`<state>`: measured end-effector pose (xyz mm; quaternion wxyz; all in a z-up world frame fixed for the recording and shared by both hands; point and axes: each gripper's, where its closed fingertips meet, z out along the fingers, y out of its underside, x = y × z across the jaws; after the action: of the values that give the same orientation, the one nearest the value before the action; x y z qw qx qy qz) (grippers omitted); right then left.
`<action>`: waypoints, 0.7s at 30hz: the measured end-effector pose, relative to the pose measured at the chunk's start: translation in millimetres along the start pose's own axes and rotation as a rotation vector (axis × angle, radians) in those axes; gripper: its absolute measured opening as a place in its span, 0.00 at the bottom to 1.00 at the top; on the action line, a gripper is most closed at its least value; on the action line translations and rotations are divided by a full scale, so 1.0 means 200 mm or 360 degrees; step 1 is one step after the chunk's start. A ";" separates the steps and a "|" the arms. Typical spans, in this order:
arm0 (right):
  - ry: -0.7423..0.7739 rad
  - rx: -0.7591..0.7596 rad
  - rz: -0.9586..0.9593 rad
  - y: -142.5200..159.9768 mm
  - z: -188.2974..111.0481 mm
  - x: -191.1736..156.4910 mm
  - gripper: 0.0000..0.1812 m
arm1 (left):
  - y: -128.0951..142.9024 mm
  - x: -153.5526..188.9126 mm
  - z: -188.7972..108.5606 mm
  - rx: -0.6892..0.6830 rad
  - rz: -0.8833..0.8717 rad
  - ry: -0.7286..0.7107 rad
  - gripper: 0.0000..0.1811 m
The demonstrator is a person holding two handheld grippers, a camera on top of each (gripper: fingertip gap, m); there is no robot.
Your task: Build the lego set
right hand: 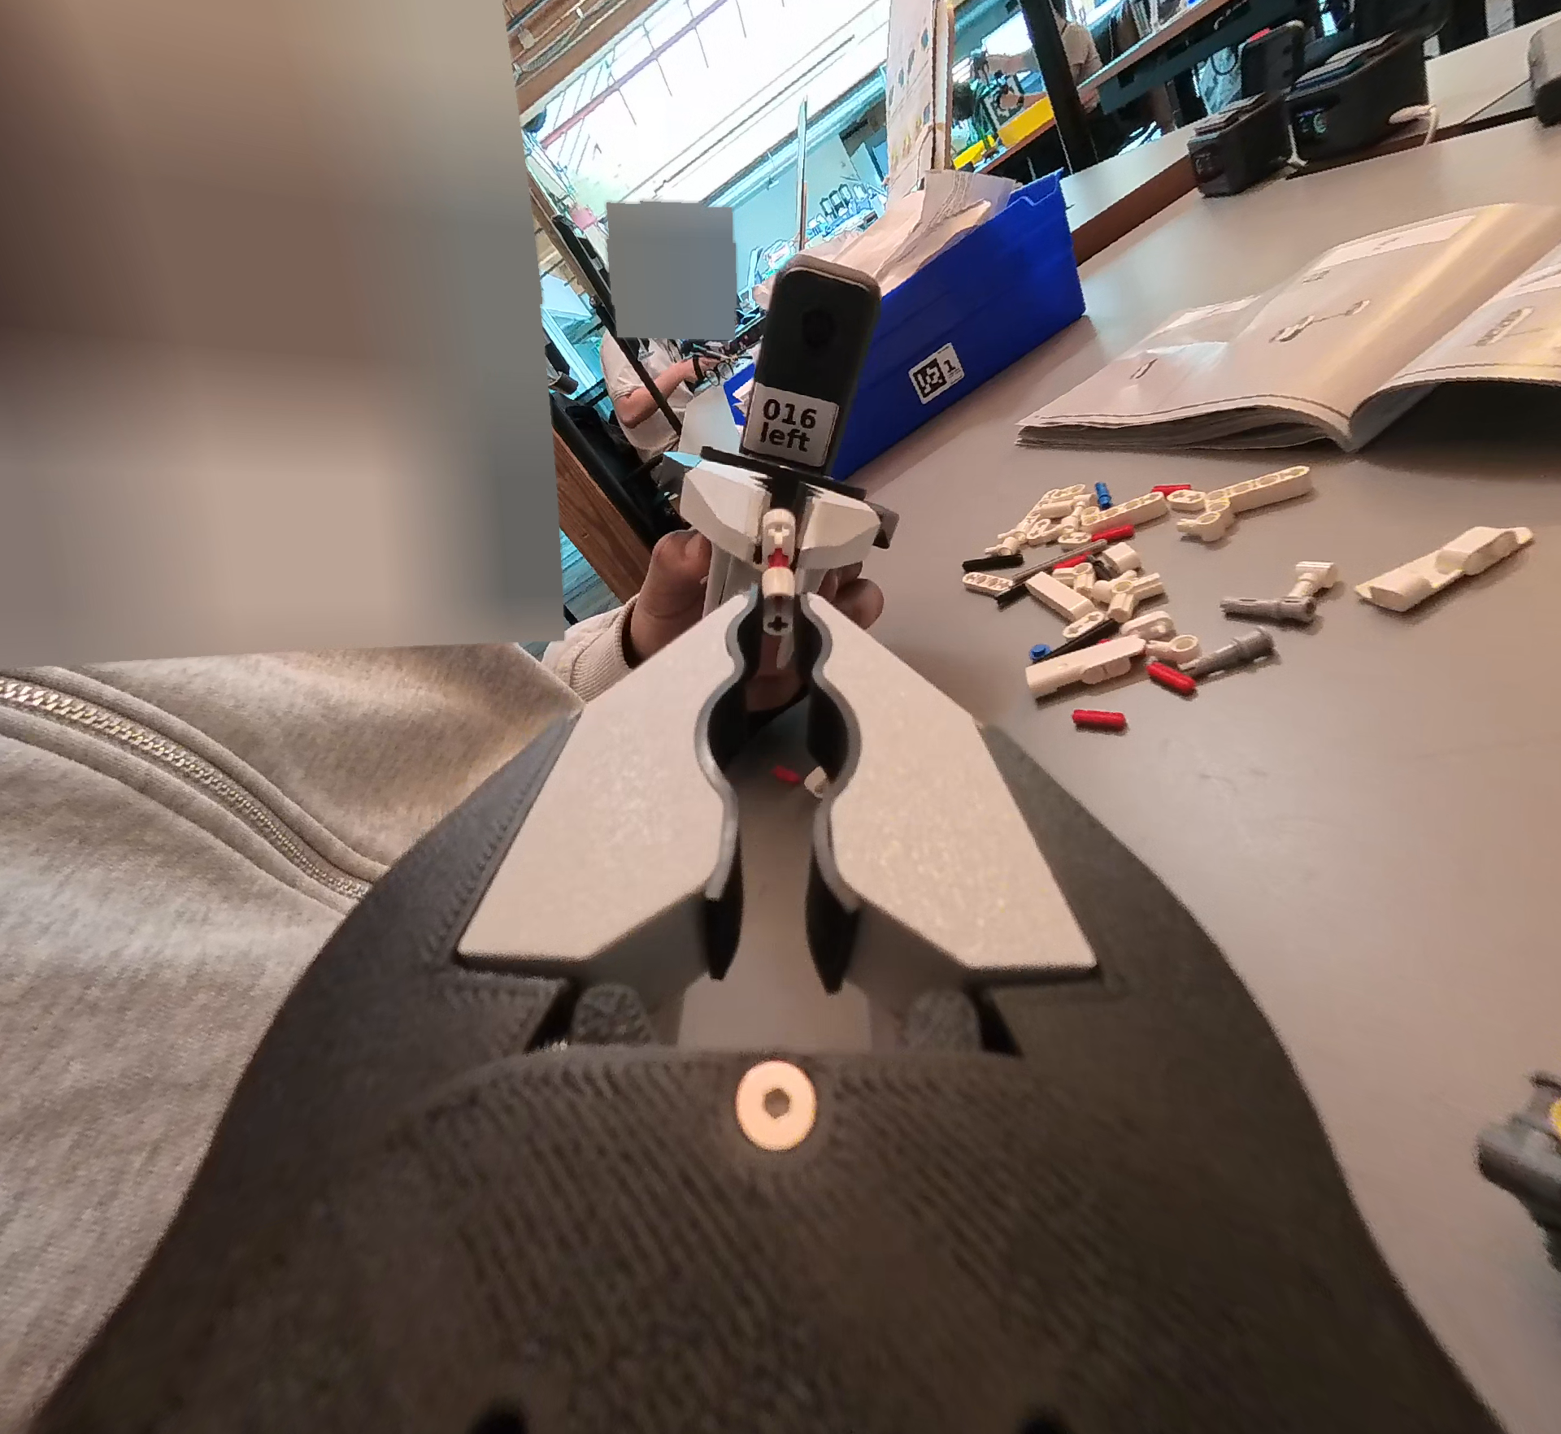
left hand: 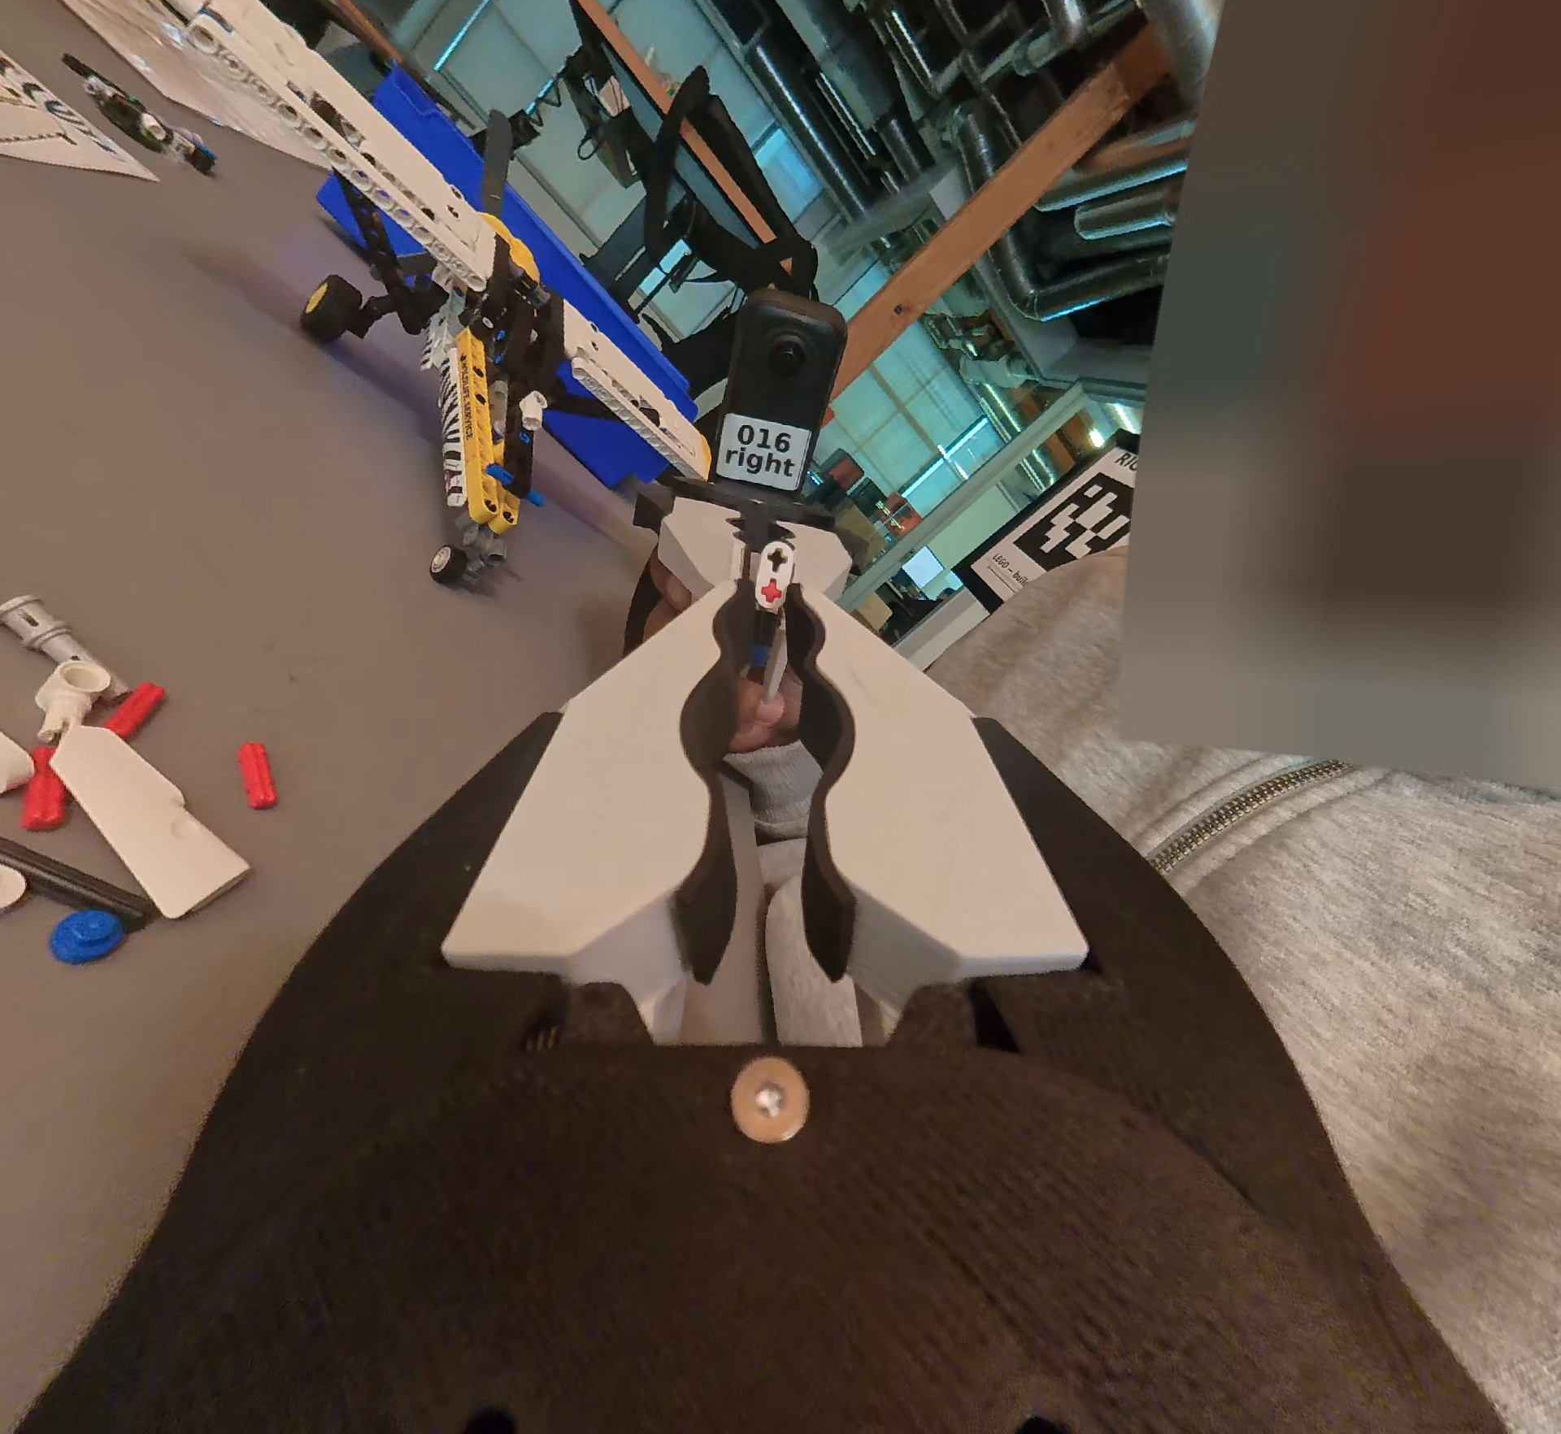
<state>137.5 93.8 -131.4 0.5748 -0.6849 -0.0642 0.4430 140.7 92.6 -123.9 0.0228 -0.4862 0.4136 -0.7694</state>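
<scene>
Both grippers meet tip to tip in the air in front of a person's grey jacket. My left gripper [left hand: 764, 604] is shut on a small white lego piece [left hand: 774, 570] with a red cross-shaped axle end. My right gripper [right hand: 777, 616] is shut on a small white connector [right hand: 777, 623] in line with a red pin [right hand: 777, 553] and the white piece in the left gripper [right hand: 779, 523]. I cannot tell whether the parts are joined. The right gripper also shows in the left wrist view [left hand: 756, 540]. A half-built lego plane [left hand: 490, 346] with white wings stands on the grey table.
A blue bin [right hand: 954, 329] stands behind the plane. An open instruction booklet [right hand: 1309, 346] lies at the right. Loose white, red, grey and blue pieces [right hand: 1098, 591] are scattered on the table [right hand: 1267, 844], also in the left wrist view [left hand: 127, 760]. Less than 4 cm separates the two grippers' tips. The half-built lego plane [left hand: 490, 346] is about equally far from each gripper, around 20 cm.
</scene>
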 end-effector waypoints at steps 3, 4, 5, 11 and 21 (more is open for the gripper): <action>0.0000 -0.0009 0.0005 0.00 0.00 0.00 0.03 | 0.00 0.00 0.00 -0.0006 -0.0008 0.0001 0.03; -0.0001 -0.0012 0.0005 0.01 0.00 0.00 0.03 | 0.00 0.00 0.00 -0.0008 -0.0010 0.0003 0.03; 0.0000 -0.0014 0.0006 0.01 0.00 0.00 0.02 | 0.00 0.00 0.00 -0.0009 -0.0013 0.0003 0.03; 0.0009 -0.0033 0.0007 0.01 0.01 0.00 0.02 | 0.01 -0.01 0.00 -0.0016 -0.0022 0.0002 0.03; 0.0037 -0.0014 0.0003 0.01 0.01 0.02 0.02 | -0.01 -0.01 0.01 0.0037 0.0030 -0.0036 0.04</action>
<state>137.3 96.9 -133.9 0.5721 -0.6926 -0.0587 0.4353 144.6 93.2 -124.2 0.0403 -0.4907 0.4088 -0.7684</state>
